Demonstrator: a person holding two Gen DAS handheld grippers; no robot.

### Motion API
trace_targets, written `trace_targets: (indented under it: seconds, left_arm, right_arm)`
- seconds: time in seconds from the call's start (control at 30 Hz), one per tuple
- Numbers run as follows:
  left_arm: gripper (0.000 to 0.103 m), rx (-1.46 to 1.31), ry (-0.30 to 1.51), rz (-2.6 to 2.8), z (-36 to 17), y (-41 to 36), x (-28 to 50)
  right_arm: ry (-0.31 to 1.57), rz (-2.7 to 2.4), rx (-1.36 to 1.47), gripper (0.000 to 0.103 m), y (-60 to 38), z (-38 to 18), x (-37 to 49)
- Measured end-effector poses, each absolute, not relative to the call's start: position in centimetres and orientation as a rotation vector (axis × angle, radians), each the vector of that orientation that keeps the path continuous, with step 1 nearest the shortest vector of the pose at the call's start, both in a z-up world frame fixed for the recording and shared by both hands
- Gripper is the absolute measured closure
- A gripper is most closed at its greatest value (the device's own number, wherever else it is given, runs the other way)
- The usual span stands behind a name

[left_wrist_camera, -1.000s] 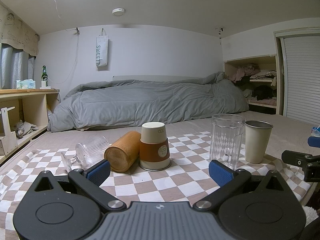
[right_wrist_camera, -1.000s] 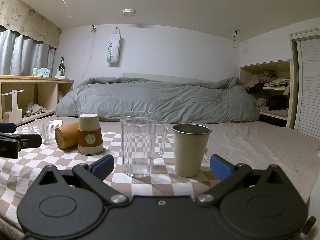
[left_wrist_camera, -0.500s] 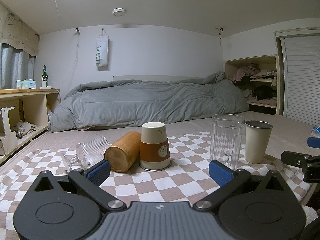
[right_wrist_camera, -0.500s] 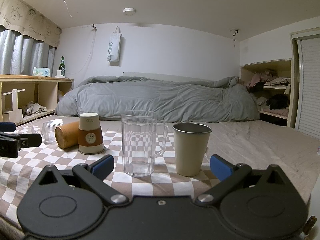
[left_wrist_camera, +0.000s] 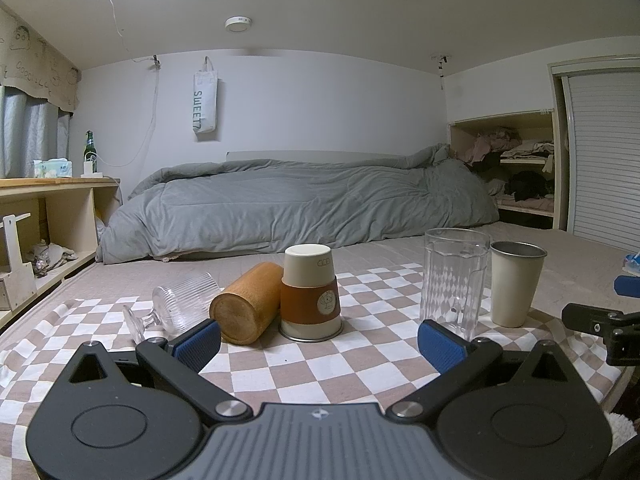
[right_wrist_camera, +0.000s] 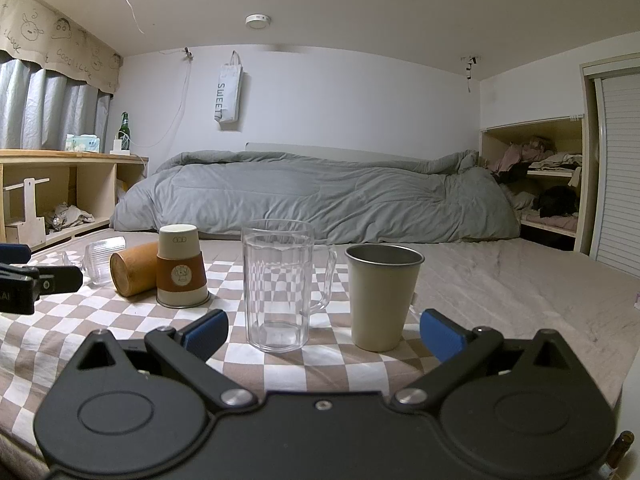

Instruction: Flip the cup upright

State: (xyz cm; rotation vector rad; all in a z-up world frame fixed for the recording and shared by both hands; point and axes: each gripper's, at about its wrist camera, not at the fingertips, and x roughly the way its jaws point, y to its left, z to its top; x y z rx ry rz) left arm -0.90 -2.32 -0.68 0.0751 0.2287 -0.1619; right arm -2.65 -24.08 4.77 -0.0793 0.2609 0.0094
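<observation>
A paper cup with a brown sleeve (left_wrist_camera: 310,294) (right_wrist_camera: 182,266) stands upside down on the checkered cloth (left_wrist_camera: 320,368). A wooden cup (left_wrist_camera: 248,308) (right_wrist_camera: 132,268) lies on its side touching its left. A ribbed stemmed glass (left_wrist_camera: 176,306) (right_wrist_camera: 102,260) lies on its side further left. A clear glass mug (left_wrist_camera: 454,282) (right_wrist_camera: 280,284) and a metal cup (left_wrist_camera: 516,284) (right_wrist_camera: 380,296) stand upright on the right. My left gripper (left_wrist_camera: 318,346) is open and empty, short of the paper cup. My right gripper (right_wrist_camera: 324,334) is open and empty, short of the mug and metal cup.
The cloth (right_wrist_camera: 120,328) covers a low surface whose front right edge (left_wrist_camera: 616,384) is close. My right gripper's tip (left_wrist_camera: 600,320) shows at the right of the left wrist view. A grey duvet (left_wrist_camera: 300,204) lies behind; shelves (left_wrist_camera: 44,216) stand on the left.
</observation>
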Motion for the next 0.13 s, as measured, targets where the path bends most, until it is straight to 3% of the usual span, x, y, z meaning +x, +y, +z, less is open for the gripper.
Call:
trace_targets:
  seconds: [0.13]
  left_arm:
    - [0.000,0.074,0.229,-0.162,-0.68,-2.31,-0.89]
  right_arm:
    - [0.262,0.010,-0.079,0.000,-24.08,4.79,-2.61]
